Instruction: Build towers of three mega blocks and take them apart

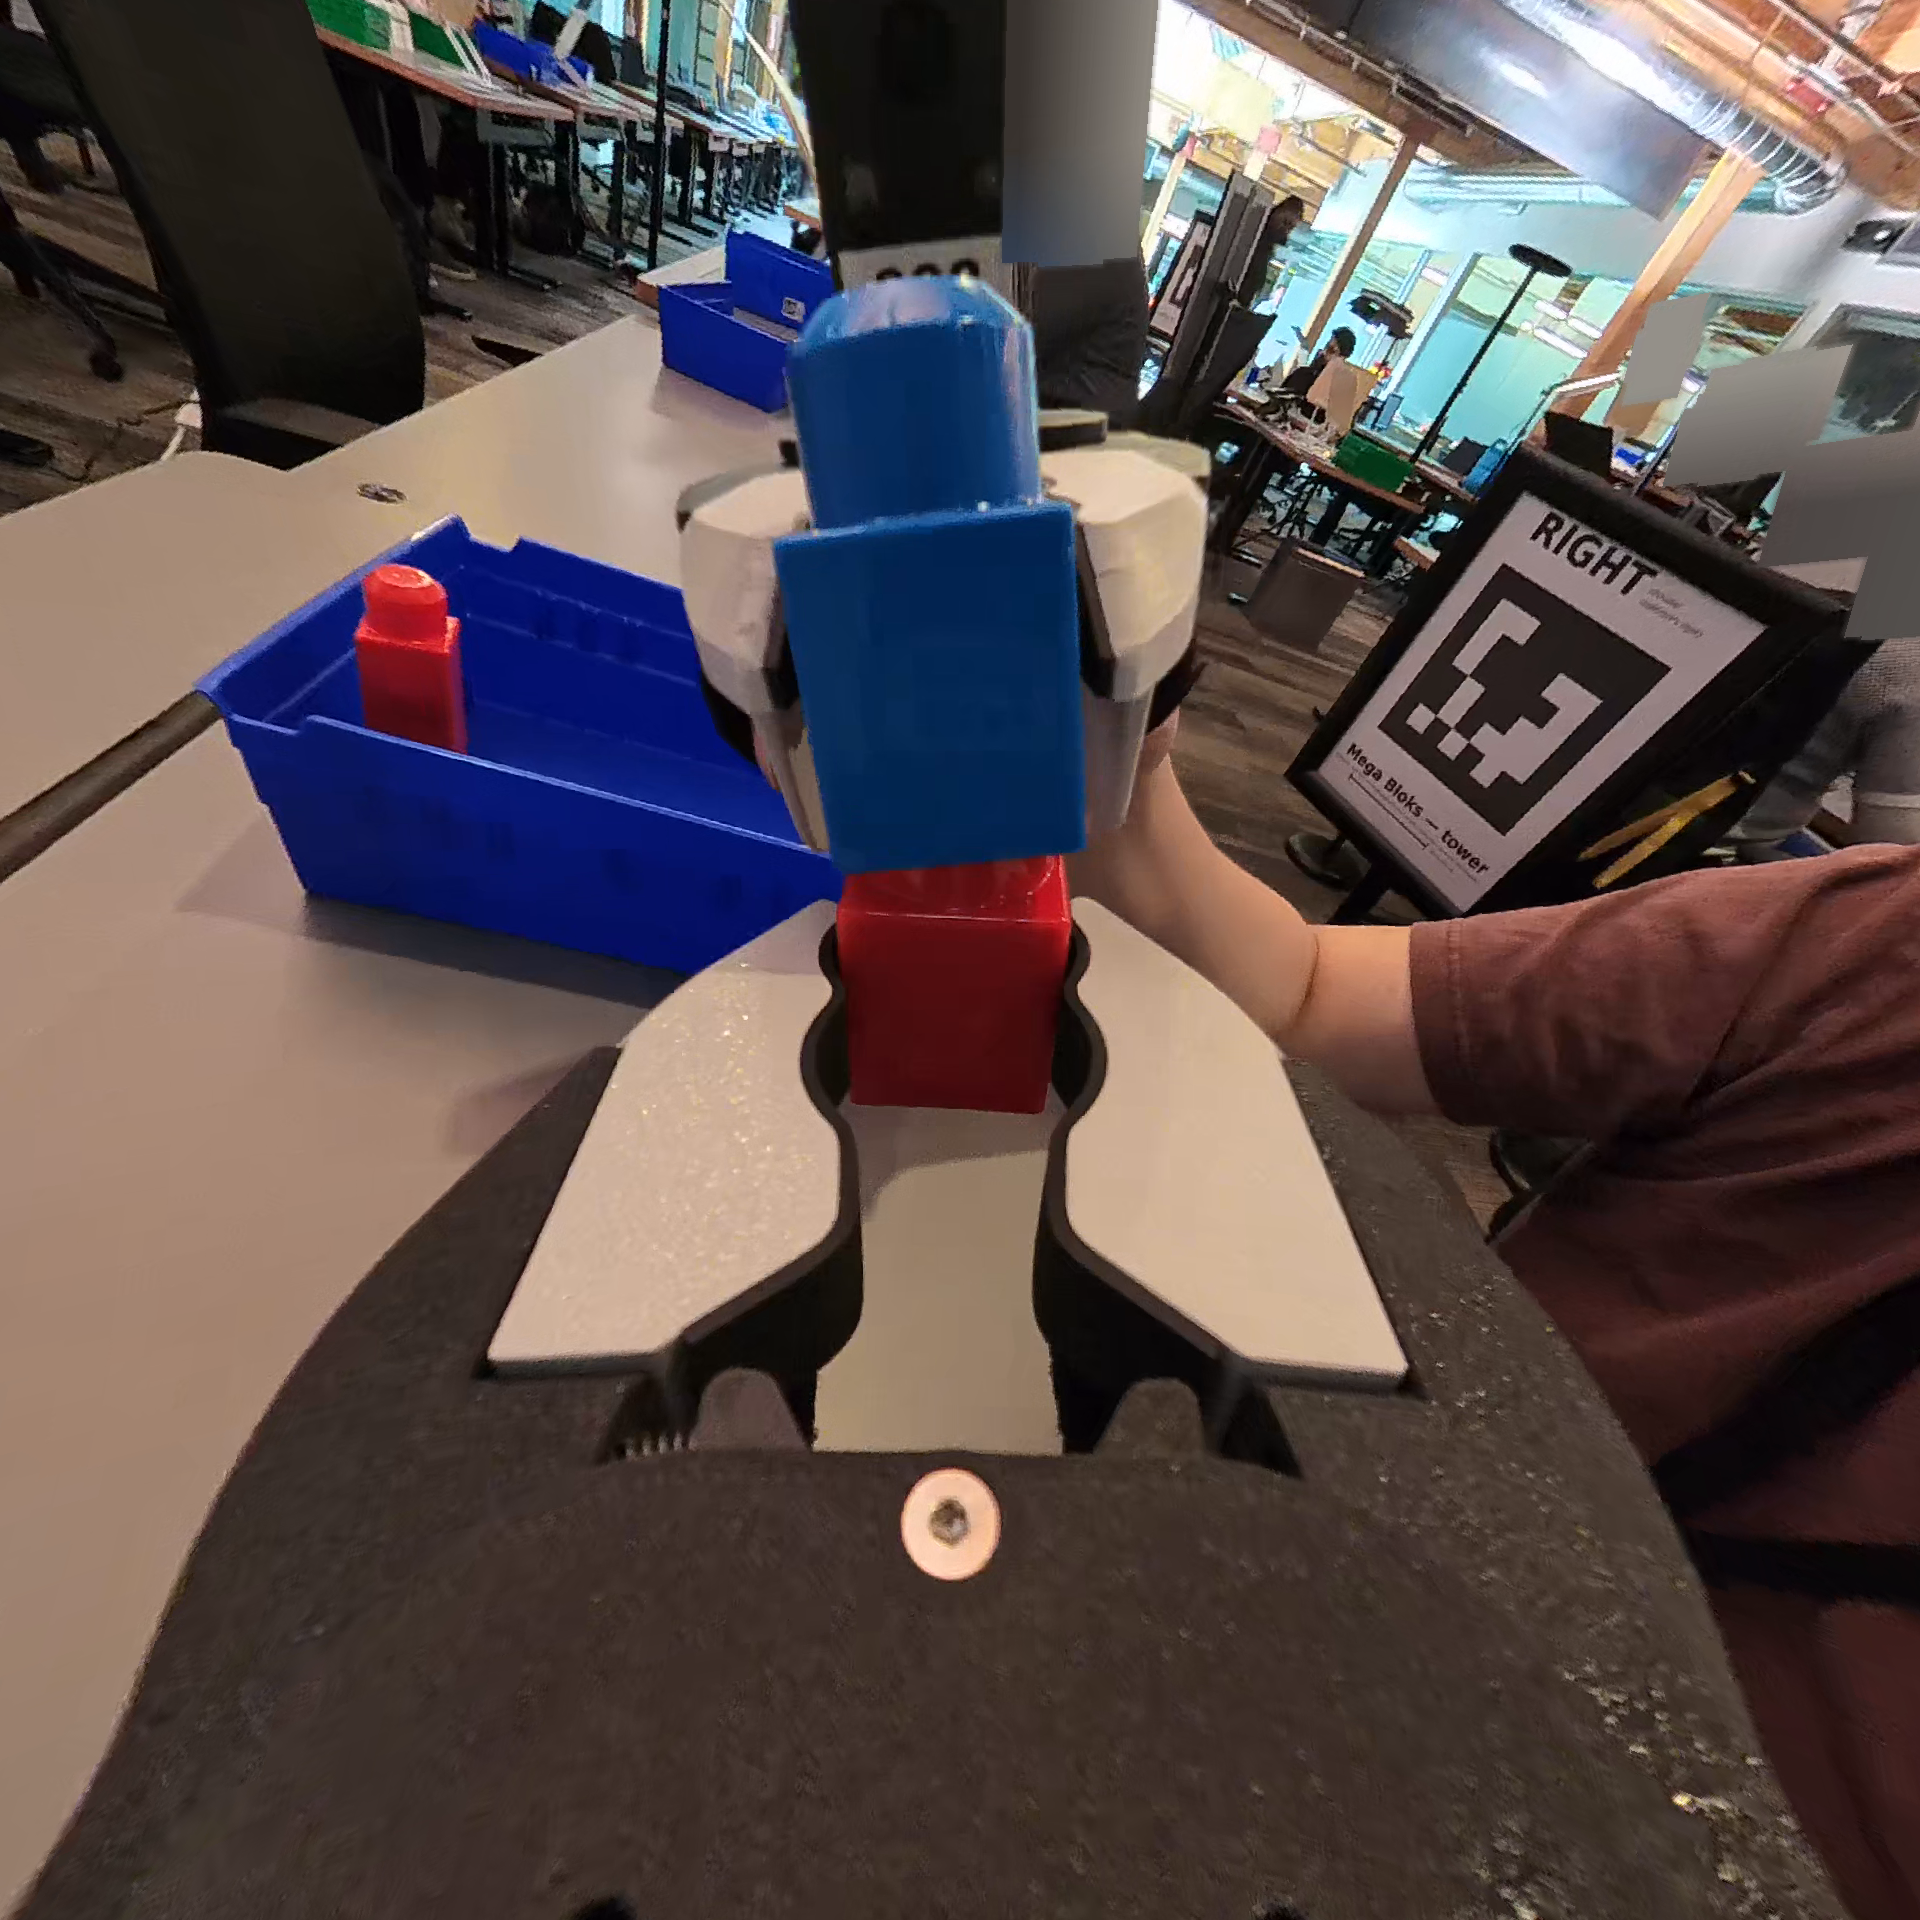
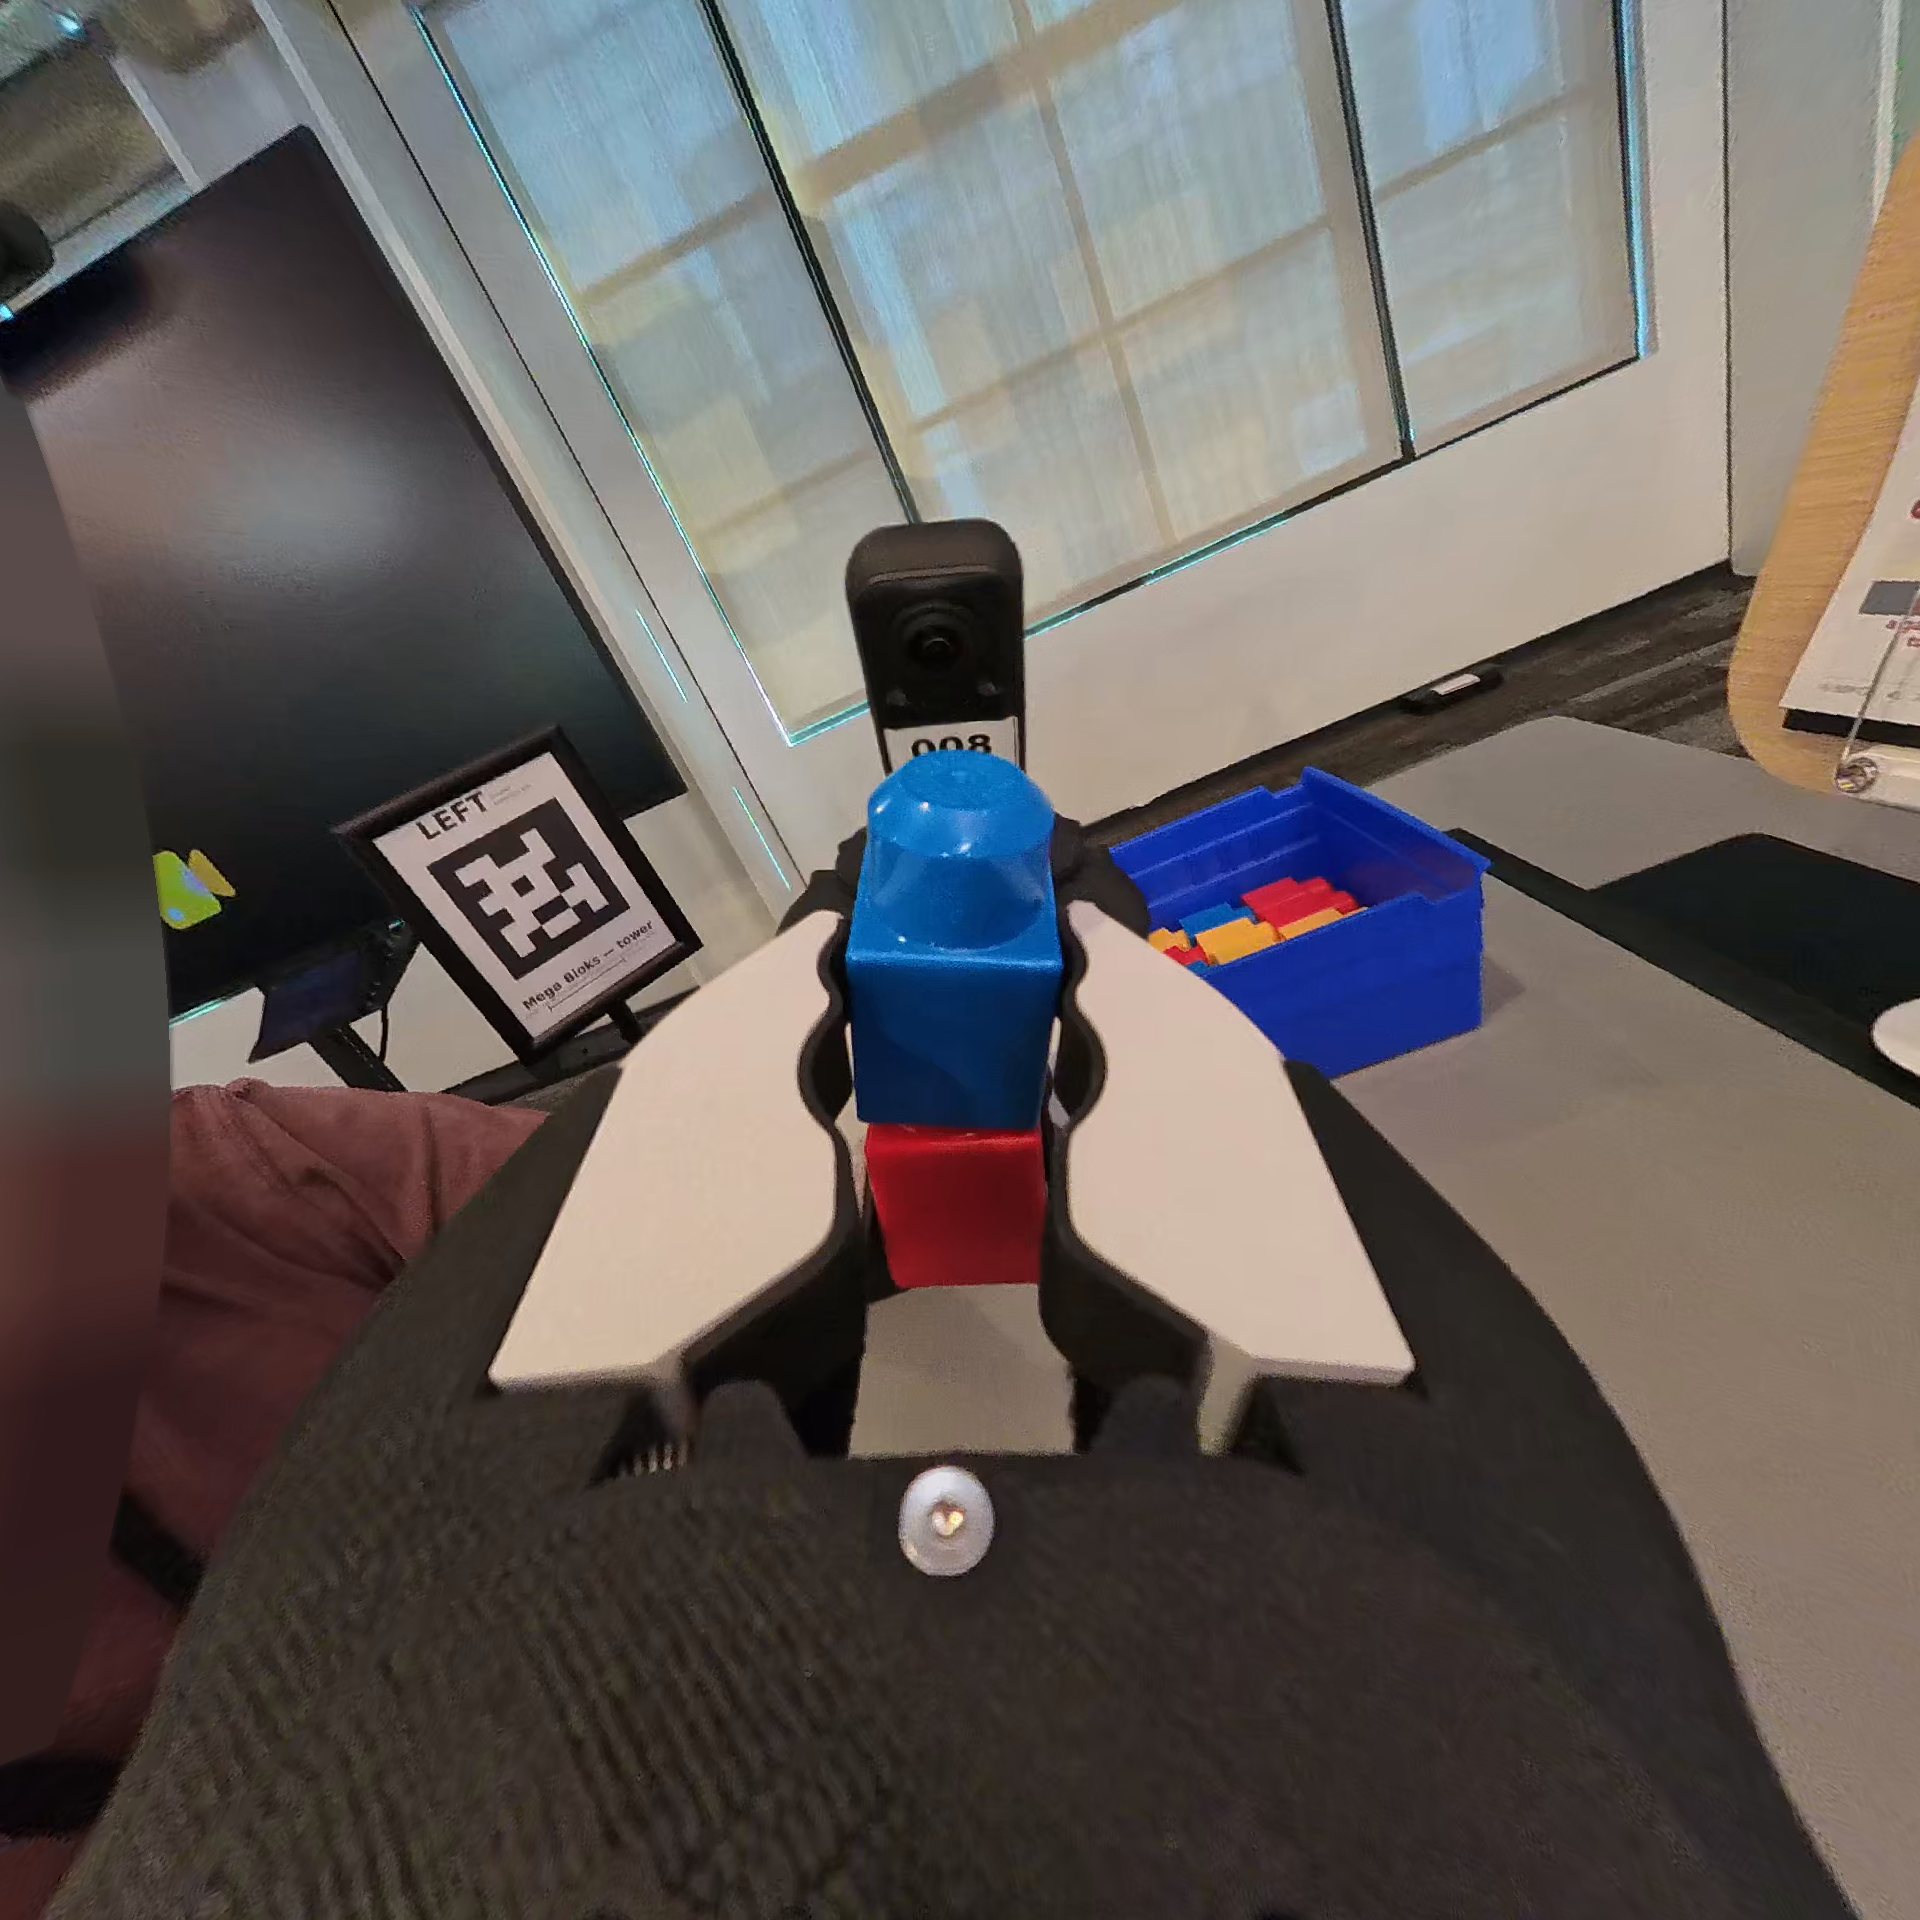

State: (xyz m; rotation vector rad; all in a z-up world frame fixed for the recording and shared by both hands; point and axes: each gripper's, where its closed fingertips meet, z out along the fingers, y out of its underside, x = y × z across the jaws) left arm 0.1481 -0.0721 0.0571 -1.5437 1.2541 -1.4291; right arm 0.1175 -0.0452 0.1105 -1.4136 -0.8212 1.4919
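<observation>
- The left gripper (image 1: 951, 997) is clamped on a red block (image 1: 951, 1008), its two fingers (image 1: 727, 1122) pressing the block's sides; the block is held up off the grey surface (image 1: 208, 1091).
- The right gripper (image 2: 951, 1023) is clamped on a blue block (image 2: 951, 1023), with a finger tight against each side.
- The blue block sits on top of the red block (image 2: 956, 1205), the two touching; in the left wrist view the blue block (image 1: 935, 686) leans slightly to one side on the red one.
- The two grippers face each other across this pair, so the right gripper (image 1: 940, 634) appears behind the blue block in the left wrist view, with a forearm and a dark red sleeve (image 1: 1662, 1091) beside it.
- Farther out, a blue bin (image 1: 540, 831) stands on the surface with a single red block (image 1: 410, 665) upright inside it.
- A second blue bin (image 2: 1382, 977), seen from the right wrist, holds a heap of red, yellow and blue blocks (image 2: 1262, 920).
- A third blue bin (image 1: 727, 332) sits farther back on the surface.
- Beyond the surface's edge stand two framed marker signs (image 1: 1538, 707) (image 2: 520, 894), one in each view.
</observation>
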